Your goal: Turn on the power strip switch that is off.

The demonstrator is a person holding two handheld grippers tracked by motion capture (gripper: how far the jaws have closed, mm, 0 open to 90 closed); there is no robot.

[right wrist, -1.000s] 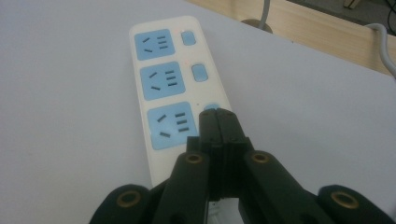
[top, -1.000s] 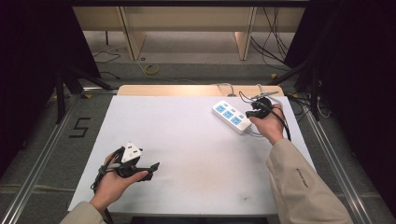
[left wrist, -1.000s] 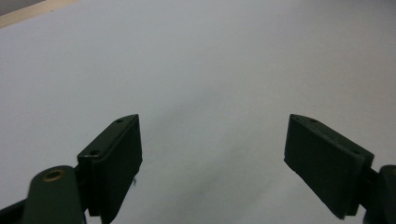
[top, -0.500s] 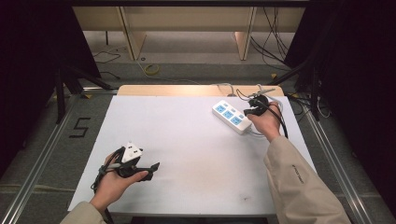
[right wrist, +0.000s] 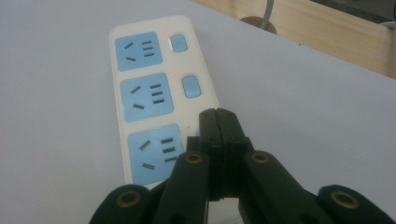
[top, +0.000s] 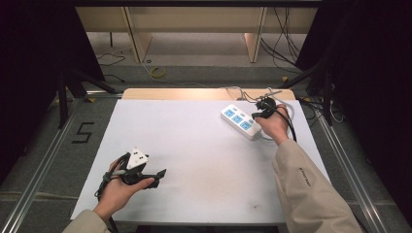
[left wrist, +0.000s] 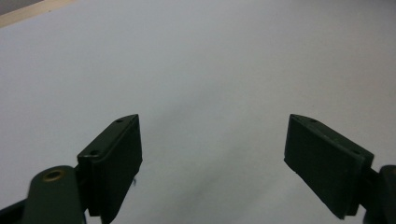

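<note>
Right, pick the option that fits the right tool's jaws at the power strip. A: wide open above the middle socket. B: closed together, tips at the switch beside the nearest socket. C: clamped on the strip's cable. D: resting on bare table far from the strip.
B: the right tool has its jaws pressed together, tips over the power strip beside its nearest socket.

My right tool (right wrist: 218,122), its black jaws pressed together, sits over the near end of a white power strip (right wrist: 156,98) with three blue sockets and two blue switches, lying on the white worktop (right wrist: 303,116).
</note>
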